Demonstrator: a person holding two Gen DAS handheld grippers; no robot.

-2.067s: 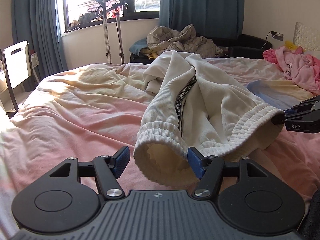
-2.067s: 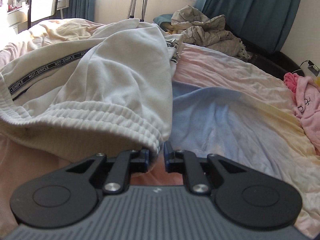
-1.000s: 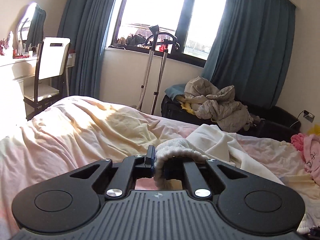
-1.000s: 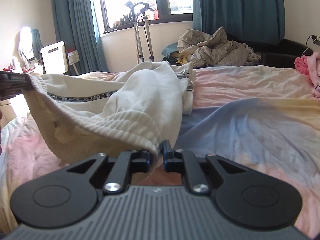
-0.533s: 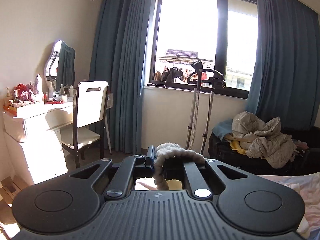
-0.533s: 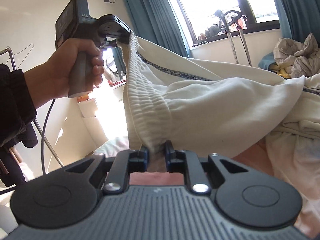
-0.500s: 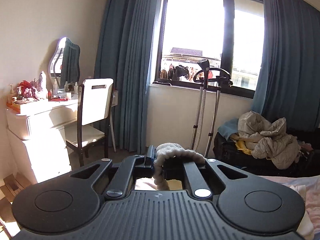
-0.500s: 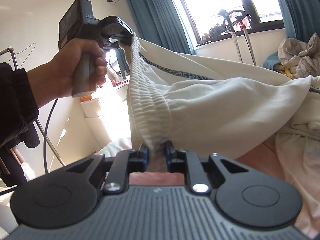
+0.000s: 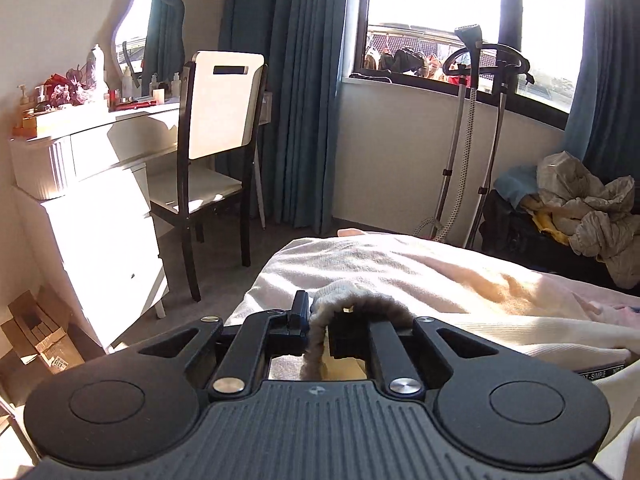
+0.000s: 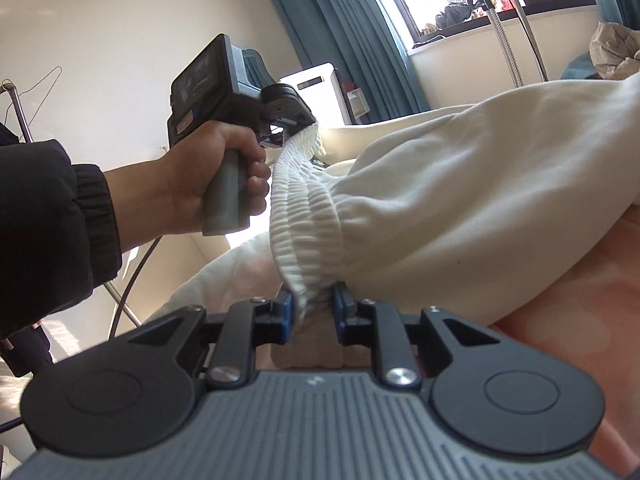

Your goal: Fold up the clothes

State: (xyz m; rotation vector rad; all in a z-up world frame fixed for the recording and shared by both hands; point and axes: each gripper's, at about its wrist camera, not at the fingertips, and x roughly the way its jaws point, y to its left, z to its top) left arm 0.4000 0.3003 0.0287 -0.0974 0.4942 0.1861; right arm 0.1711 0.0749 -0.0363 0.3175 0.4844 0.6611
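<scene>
claw-mounted views, close, sharing window

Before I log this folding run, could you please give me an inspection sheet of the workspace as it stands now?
Surface: bed with rumpled pastel bedding.
Job's things: white sweatpants, ribbed waistband stretched between both grippers, raised off the bed.
Clutter: crumpled clothes pile by the window.
Grippers: left gripper shut on the waistband; right gripper shut on the waistband.
Cables: cable hanging below the left hand.
Surroundings: chair, dressing table, garment steamer, blue curtains.
</scene>
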